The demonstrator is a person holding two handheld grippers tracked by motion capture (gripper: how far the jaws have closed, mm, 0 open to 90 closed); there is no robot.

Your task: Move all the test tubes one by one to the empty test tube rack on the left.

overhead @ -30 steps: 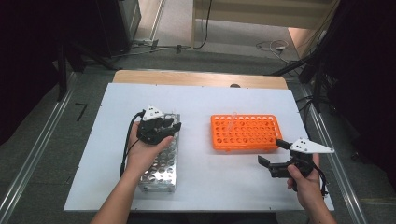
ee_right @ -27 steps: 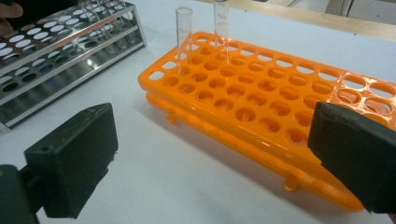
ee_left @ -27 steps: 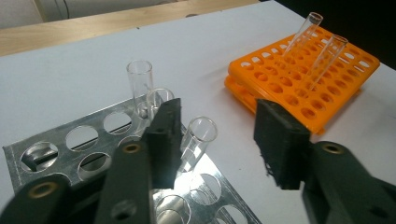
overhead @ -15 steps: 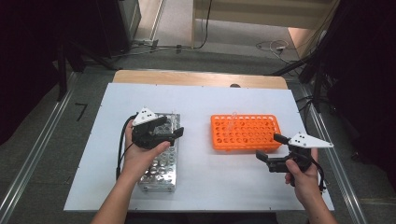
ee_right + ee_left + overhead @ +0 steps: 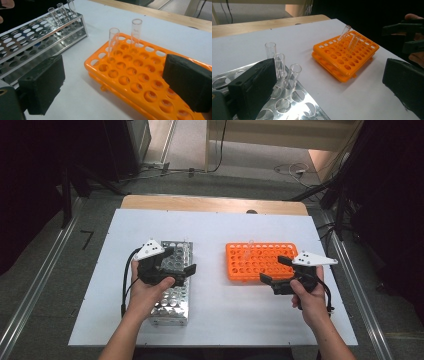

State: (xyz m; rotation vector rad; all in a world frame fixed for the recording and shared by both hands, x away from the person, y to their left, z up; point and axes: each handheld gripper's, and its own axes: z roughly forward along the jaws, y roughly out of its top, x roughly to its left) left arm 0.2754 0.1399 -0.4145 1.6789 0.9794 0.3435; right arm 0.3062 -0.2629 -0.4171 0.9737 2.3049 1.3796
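High view: left gripper (image 5: 179, 262) over metal rack (image 5: 172, 302) on white desk (image 5: 215, 230), fingers released, nothing between. Right gripper (image 5: 275, 270) at orange rack (image 5: 250, 262) near edge, fingers spread, empty.

Left gripper view: three glass tubes (image 5: 279, 65) upright in metal rack, just beside left finger.

Right gripper view: two tubes (image 5: 136, 31) stand in orange rack's far rows.

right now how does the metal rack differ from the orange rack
The metal rack is shiny silver steel with round holes; the orange rack is plastic. In the high view the metal rack lies lengthwise away from the person, the orange rack crosswise. Three clear tubes stand in the metal rack, two in the orange rack. Both rest on the white table with most holes empty.
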